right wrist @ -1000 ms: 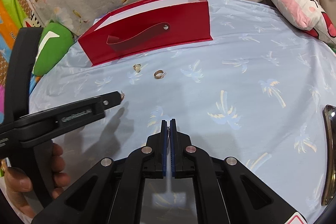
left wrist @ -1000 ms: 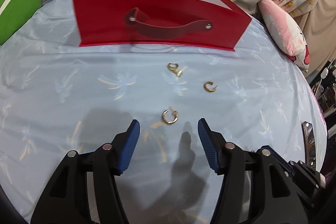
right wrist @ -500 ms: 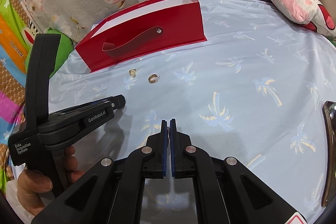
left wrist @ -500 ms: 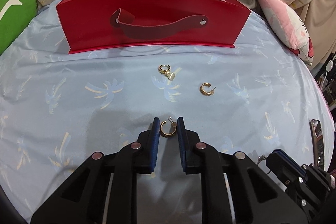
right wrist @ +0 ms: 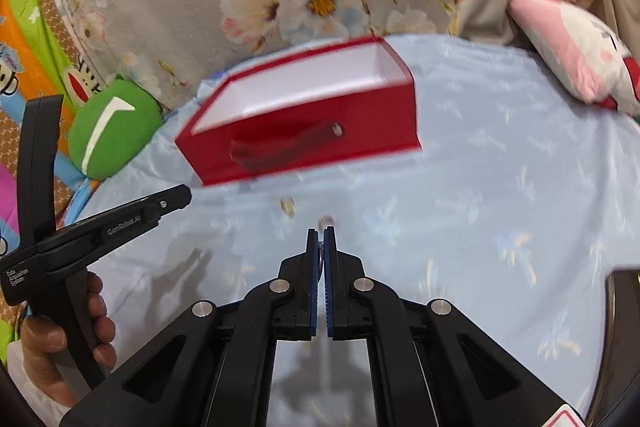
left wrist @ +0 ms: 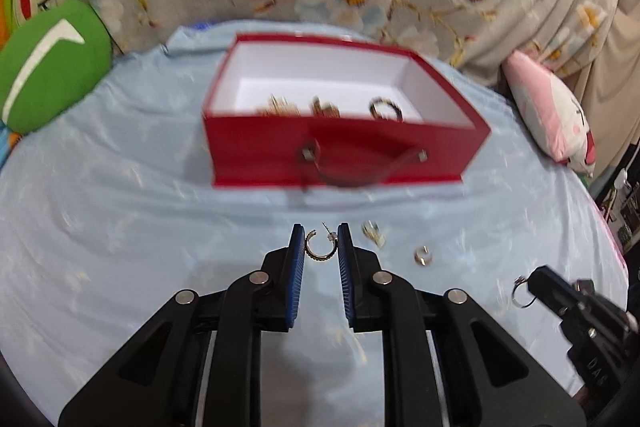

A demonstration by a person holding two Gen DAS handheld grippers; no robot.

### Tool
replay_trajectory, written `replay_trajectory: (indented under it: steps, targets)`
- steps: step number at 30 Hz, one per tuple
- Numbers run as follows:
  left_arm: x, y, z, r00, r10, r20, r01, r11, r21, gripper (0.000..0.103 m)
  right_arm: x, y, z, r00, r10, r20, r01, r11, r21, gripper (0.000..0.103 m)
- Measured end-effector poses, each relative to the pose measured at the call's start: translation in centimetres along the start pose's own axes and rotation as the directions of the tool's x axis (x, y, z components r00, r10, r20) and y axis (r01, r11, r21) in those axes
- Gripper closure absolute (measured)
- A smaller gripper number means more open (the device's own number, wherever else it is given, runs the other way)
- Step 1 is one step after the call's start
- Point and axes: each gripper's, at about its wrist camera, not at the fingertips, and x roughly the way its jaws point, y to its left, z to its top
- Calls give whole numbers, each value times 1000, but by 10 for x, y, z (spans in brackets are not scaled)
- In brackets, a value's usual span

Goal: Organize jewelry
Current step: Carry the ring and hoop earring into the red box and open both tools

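Red box point(left wrist: 344, 147) w/ gold pcs point(left wrist: 280, 107) + dark ring point(left wrist: 386, 109) inside

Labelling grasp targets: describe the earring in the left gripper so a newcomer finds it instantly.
Start at the red box on the pale blue sheet. In front of it, the left gripper clamps a gold hoop earring between its blue pads. Unlike the two gold earrings lying loose on the sheet beside it, this one is held up, an open C with a thin post.

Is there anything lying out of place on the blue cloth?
Yes. Two gold earrings lie loose on the blue cloth before the red box, not inside it with the other jewelry.
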Motion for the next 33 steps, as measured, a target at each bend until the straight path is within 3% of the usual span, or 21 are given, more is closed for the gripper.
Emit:
replay_trajectory:
  steps: [8,16,22,33]
  targets:
    - [-13,26,85,984,77,159,-81,997,15,87,17,22,104,989,64,130,-51,994,-95,101]
    - [28,22,162,972,99,213,-113,992,54,87,95,25,180,991,108,84,-102,992,-75,101]
    - [77,21,194,978,103,181,-116,991,61,87,156,21,209,995,90,37,-88,995,-43,101]
    - [149,30,209,989,125,81,-129,990,53,87,221,18,224,999,33,-43,-36,997,-68,101]
